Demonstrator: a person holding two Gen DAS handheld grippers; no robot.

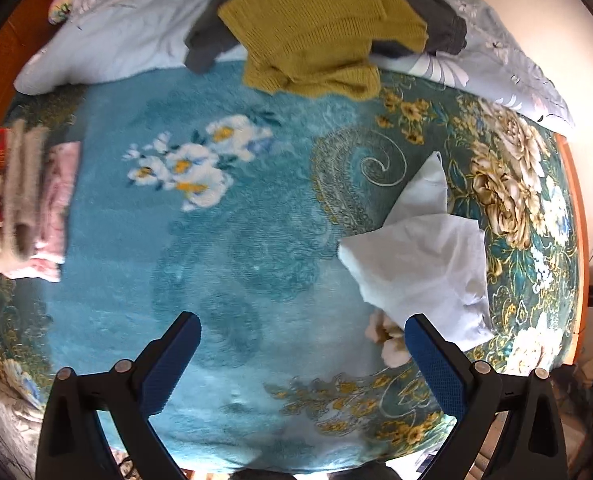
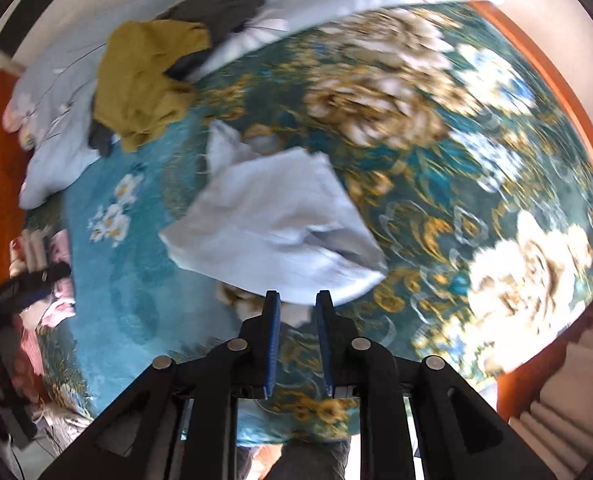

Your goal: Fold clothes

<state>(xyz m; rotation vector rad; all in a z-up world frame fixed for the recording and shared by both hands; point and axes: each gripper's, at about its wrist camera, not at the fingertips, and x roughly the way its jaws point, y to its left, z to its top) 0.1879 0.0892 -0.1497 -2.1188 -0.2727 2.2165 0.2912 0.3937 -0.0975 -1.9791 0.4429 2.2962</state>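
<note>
A crumpled white garment (image 1: pixel 420 248) lies on the teal floral blanket (image 1: pixel 232 248), to the right of centre; it also shows in the right wrist view (image 2: pixel 272 220). My left gripper (image 1: pixel 302 334) is open wide and empty above the blanket, its right finger close to the garment's near edge. My right gripper (image 2: pixel 298 300) has its jaws a narrow gap apart and holds nothing, just in front of the garment's near edge. A mustard knit sweater (image 1: pixel 316 28) lies on a grey garment (image 1: pixel 208 40) at the far side.
A stack of folded clothes (image 1: pixel 24 200) sits at the blanket's left edge. A pale blue floral duvet (image 1: pixel 116 32) is bunched along the back. The bed's orange wooden edge (image 2: pixel 556 92) runs along the right. The hand-held left gripper (image 2: pixel 12 292) shows at left in the right wrist view.
</note>
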